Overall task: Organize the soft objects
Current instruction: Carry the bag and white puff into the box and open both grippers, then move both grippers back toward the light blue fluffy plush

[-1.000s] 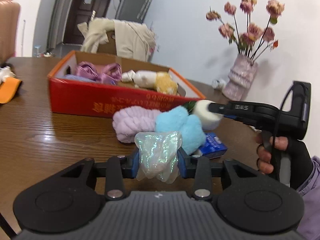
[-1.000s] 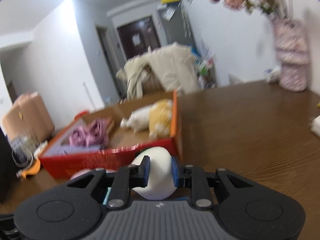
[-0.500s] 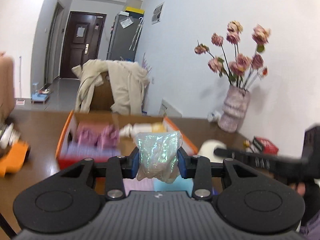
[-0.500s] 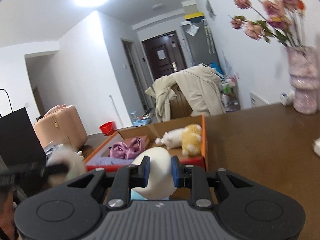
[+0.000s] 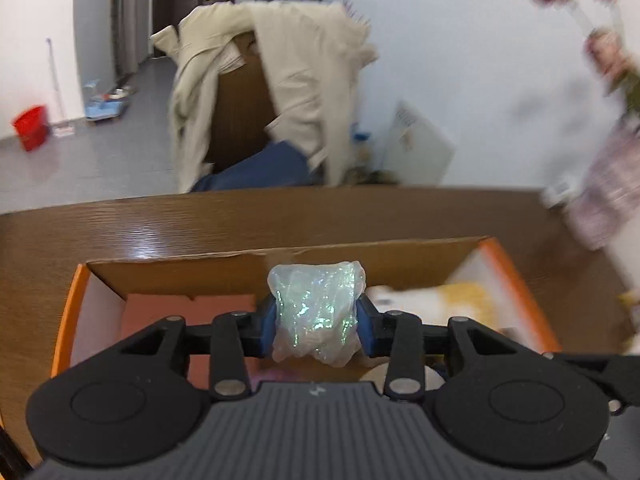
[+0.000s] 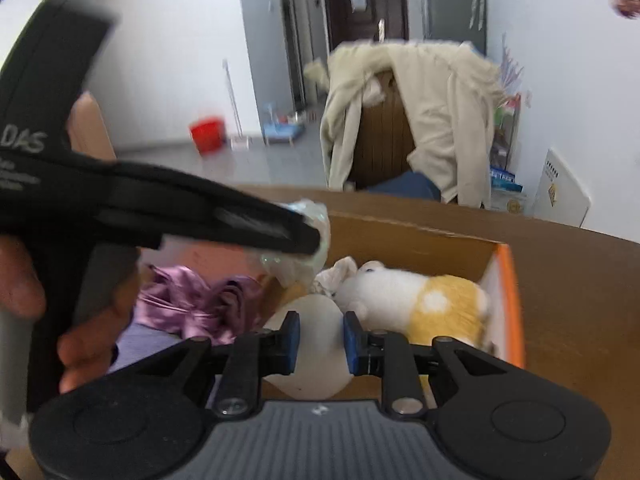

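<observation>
Left tongs (image 5: 316, 320), jaws just easing apart, clamp an iridescent pouch (image 5: 316, 312); right tongs (image 6: 317, 342) clamp a white foam ball (image 6: 310, 344). Both hang over the cardboard box (image 5: 80, 280). Crowded together, the tongs could collide, knocking either item onto the tabletop (image 5: 160, 228).

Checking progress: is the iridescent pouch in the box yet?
Not yet. The iridescent pouch hangs between the left tongs' pads above the box; its jaws have just been opening.
</observation>
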